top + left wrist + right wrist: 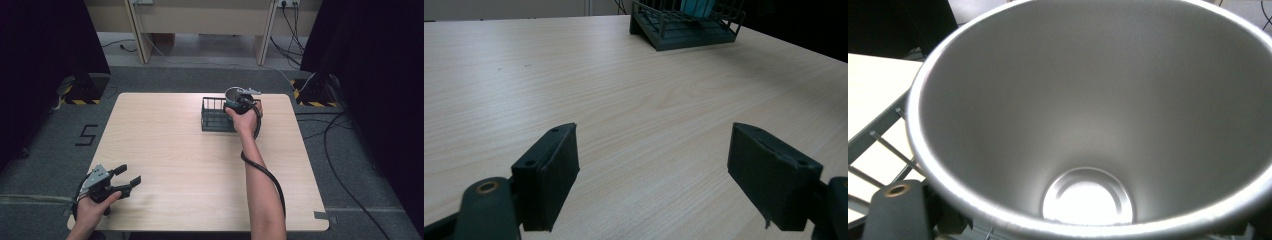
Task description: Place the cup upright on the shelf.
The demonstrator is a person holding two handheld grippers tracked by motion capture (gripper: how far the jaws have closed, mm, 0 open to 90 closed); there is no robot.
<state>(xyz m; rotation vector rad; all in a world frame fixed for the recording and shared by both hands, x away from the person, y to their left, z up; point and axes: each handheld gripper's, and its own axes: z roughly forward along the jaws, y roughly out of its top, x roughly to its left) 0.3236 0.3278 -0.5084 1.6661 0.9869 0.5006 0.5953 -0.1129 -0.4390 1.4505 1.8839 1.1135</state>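
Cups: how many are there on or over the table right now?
1. A steel cup with a blue-green outside, at the right gripper, over the right end of the wire rack at the table's far side. The hand may hide others.

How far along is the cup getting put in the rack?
Nearly done, it seems. The right claw has the metal cup at the dark wire rack on the table's far side, rack wires showing just beside its rim. Whether it already rests inside is unclear. Left to do: release and withdraw. The left claw waits open near the table's front edge.
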